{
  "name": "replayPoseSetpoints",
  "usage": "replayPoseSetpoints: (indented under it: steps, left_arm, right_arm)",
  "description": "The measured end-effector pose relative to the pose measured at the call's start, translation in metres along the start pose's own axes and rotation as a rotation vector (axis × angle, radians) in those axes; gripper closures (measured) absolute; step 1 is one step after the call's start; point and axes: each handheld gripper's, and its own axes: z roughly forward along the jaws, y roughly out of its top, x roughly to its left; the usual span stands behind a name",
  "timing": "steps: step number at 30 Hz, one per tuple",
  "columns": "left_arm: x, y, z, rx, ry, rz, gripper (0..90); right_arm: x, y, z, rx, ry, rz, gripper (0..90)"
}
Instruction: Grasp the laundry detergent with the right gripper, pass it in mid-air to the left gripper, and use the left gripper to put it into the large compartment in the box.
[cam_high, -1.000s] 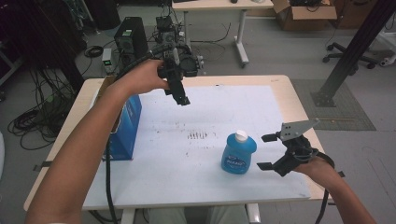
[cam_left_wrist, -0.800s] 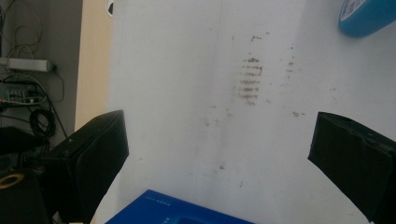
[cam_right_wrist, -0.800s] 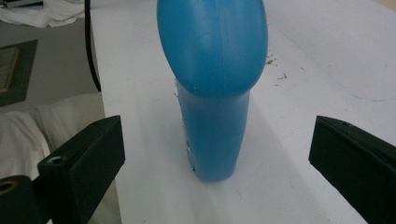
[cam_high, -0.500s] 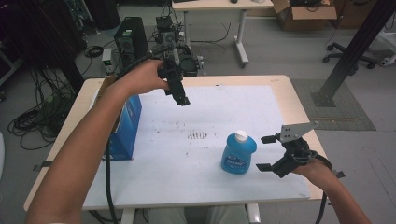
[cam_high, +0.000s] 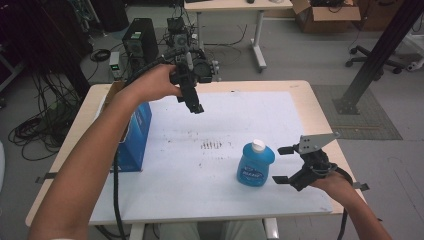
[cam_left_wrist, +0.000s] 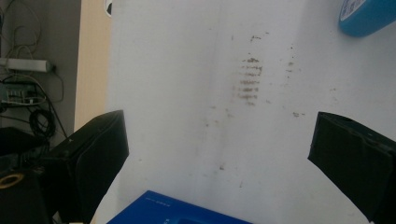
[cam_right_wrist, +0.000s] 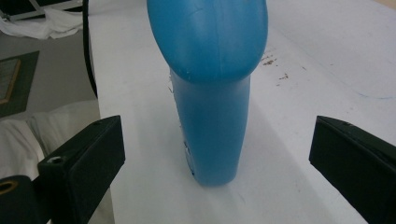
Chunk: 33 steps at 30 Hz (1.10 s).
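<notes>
A blue bottle with a white cap (cam_high: 255, 165) stands upright on the white sheet, right of centre. My right gripper (cam_high: 281, 164) sits just to its right at table level, open. In the right gripper view the bottle (cam_right_wrist: 210, 93) stands ahead between the spread jaws of the right gripper (cam_right_wrist: 217, 135), with nothing touching it. My left gripper (cam_high: 196, 106) hangs high over the far part of the sheet and points down. In its own view the left gripper (cam_left_wrist: 219, 135) is open and empty above the sheet, with the bottle's edge (cam_left_wrist: 369, 16) at the top right.
A blue box (cam_high: 132, 135) stands at the table's left edge; its top (cam_left_wrist: 173, 212) lies just under the left jaws. The white sheet (cam_high: 220, 120) has a patch of brown marks (cam_high: 212, 145) at its centre. Equipment and cables crowd the floor behind the table.
My right gripper has sunk very slightly beside the bottle. The left gripper and the bottle stay where they were.
</notes>
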Motion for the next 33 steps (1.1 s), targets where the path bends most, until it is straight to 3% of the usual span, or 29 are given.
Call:
replayPoseSetpoints:
  steps: [33]
  left_arm:
    - [-0.001, -0.004, 0.001, -0.002, -0.001, -0.012, 5.1]
  right_arm:
    - [-0.003, -0.009, 0.031, -0.097, 0.016, 0.002, 3.1]
